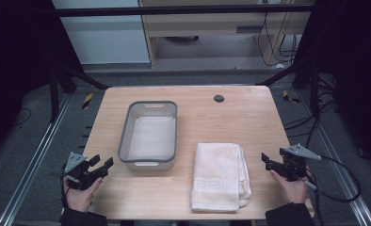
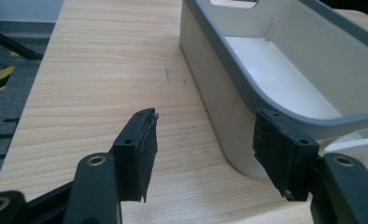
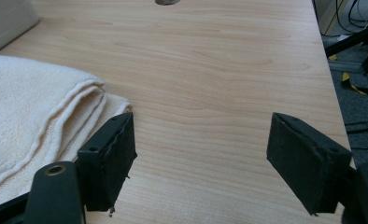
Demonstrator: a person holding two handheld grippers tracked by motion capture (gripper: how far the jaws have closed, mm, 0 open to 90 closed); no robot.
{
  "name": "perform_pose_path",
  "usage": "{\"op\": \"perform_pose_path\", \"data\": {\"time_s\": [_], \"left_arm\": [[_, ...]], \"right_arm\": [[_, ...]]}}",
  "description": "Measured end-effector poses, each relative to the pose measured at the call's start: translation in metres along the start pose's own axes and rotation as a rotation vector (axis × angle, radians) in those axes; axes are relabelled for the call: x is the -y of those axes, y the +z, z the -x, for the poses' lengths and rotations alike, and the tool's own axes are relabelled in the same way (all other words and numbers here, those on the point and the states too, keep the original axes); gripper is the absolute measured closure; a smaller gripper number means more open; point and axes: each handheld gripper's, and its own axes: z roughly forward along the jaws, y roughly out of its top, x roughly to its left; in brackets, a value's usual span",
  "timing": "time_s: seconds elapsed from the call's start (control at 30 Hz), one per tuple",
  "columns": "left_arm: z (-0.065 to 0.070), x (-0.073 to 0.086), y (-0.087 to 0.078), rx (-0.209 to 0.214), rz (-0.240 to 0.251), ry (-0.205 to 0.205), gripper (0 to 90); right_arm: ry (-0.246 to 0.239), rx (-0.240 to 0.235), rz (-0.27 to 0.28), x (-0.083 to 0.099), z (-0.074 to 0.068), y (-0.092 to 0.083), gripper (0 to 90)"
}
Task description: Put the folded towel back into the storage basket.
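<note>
A folded cream towel (image 1: 220,175) lies on the wooden table (image 1: 197,113) near its front edge, right of centre. A white bin with a grey rim (image 1: 149,135) stands to its left, holding nothing. My left gripper (image 1: 103,165) hovers open at the table's front left corner, just left of the bin (image 2: 247,88). In the left gripper view its jaws (image 2: 203,154) frame bare wood and the bin's near corner. My right gripper (image 1: 264,161) is open at the right edge, beside the towel (image 3: 32,107). Nothing lies between the jaws of the right gripper (image 3: 203,158).
A round grey cable hole (image 1: 218,98) sits in the table's far side. Black frame legs, floor rails and loose cables surround the table. Yellow-black tape marks the floor at both sides. Bare wood lies left of the bin and behind the towel.
</note>
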Motion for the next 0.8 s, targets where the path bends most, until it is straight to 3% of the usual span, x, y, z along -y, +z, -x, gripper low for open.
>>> {"op": "perform_pose_path", "data": {"time_s": [0.23, 0.5, 0.8], "left_arm": [[0.009, -0.008, -0.006, 0.028, 0.028, -0.003, 41.3], [0.019, -0.014, -0.008, 0.044, 0.044, 0.005, 43.3], [0.037, -0.025, -0.010, 0.083, 0.063, 0.036, 44.5]], "right_arm": [[-0.021, -0.021, 0.027, -0.005, -0.005, -0.006, 26.6], [-0.027, -0.049, 0.022, -0.011, -0.009, -0.009, 30.8], [-0.043, -0.056, 0.042, -0.020, -0.013, -0.014, 31.8]]}}
